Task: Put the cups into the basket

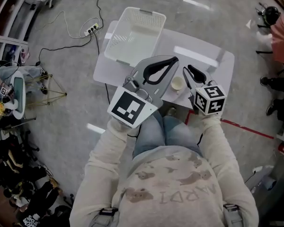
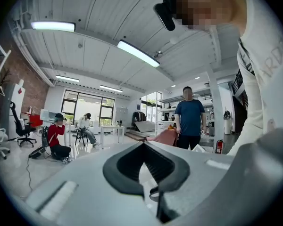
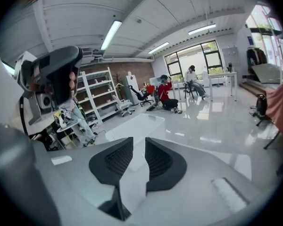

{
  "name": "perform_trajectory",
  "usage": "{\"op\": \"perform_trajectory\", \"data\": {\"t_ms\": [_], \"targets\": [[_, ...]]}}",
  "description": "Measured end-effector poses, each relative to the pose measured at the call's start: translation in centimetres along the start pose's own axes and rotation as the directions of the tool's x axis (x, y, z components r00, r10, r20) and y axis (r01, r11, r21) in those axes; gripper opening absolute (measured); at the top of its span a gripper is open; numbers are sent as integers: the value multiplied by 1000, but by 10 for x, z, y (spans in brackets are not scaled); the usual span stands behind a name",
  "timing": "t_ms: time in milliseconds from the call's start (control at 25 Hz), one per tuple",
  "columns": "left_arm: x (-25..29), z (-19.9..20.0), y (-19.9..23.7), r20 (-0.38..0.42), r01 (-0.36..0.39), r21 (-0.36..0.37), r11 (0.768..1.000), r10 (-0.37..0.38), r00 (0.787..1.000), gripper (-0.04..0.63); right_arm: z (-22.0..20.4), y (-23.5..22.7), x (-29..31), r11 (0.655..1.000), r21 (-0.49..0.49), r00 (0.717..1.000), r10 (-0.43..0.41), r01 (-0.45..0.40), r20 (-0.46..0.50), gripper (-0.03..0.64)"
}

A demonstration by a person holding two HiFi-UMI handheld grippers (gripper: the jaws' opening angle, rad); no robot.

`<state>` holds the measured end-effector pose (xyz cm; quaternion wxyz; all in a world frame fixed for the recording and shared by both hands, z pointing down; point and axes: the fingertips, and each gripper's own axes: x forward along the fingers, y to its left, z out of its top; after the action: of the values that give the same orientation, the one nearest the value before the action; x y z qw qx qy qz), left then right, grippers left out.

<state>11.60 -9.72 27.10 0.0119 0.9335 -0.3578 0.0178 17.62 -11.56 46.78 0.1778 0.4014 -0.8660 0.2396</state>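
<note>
L gripper (image 1: 174,59) tips pressed together, nothing in them. R gripper (image 1: 188,70) jaws a slit apart, holding nothing. Cup (image 1: 178,83) mid-frame on table (image 1: 206,51), btwn both grippers. Basket (image 1: 146,11) upper centre.

Basket (image 1: 132,34) top open; bare table (image 1: 201,51) stretch free between basket and cup (image 1: 178,83).
</note>
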Motion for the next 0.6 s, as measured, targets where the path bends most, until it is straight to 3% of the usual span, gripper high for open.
{"op": "perform_trajectory", "data": {"t_ms": [320,600], "targets": [[45,-45,32,-12,115,-4,993,-115,993,0,-102,-60,57,987,90,972,-115,135,-207,106],[64,-91,30,-72,248,-32,968,-250,966,0,-183,-75,77,955,172,928,-175,241,-329,109]]}}
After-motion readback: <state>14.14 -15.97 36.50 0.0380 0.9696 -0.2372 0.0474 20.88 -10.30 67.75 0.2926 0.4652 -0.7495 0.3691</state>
